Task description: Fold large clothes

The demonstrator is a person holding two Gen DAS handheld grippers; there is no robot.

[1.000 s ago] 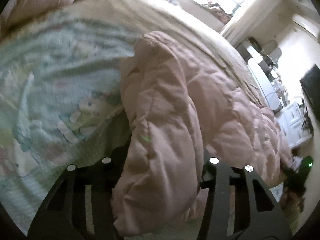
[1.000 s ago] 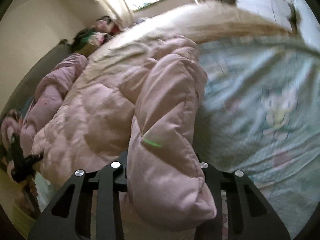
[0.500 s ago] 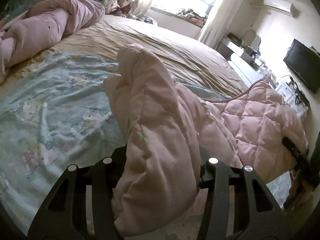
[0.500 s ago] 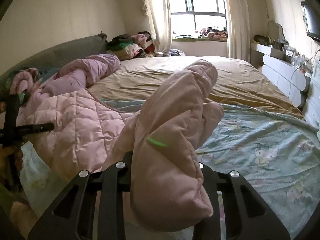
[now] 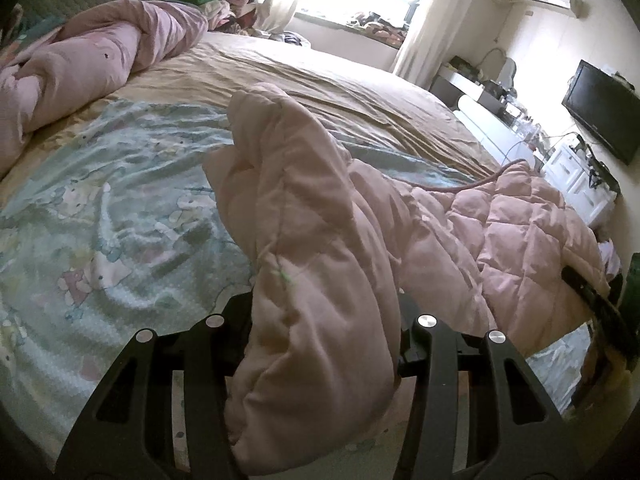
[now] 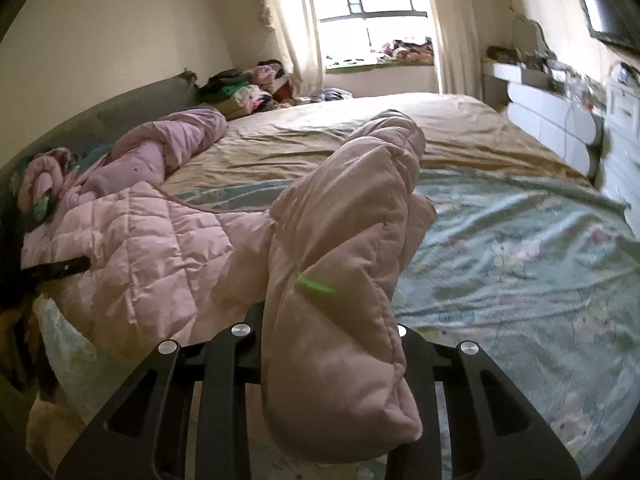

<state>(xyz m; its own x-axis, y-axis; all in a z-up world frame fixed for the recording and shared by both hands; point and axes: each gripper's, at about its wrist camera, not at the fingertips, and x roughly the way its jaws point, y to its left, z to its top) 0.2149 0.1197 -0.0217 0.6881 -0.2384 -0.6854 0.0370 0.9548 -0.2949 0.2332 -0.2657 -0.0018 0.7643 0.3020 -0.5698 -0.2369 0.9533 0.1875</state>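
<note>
A pale pink quilted coat (image 5: pixel 304 208) is bunched up in front of the left wrist camera. My left gripper (image 5: pixel 324 312) is shut on a thick puffy fold of it, and the fingertips are buried in the fabric. The rest of the coat (image 5: pixel 520 232) drapes to the right over the bed's edge. In the right wrist view my right gripper (image 6: pixel 330 320) is shut on another puffy fold of the same coat (image 6: pixel 352 208). Its quilted body (image 6: pixel 140 240) spreads to the left. Both held folds stand up off the bed.
The bed carries a teal cartoon-print sheet (image 5: pixel 100 220) near me and a tan sheet (image 5: pixel 320 80) farther back. A rolled lilac duvet (image 5: pixel 100 52) lies by the grey headboard. Piled clothes (image 6: pixel 248 88) sit near the window. A white dresser (image 5: pixel 576 176) and a television (image 5: pixel 604 108) line the right wall.
Both grippers have risen and rolled level with the coat still held. The views went from close on the bedding to showing the whole room, and the coat's body now hangs between them.
</note>
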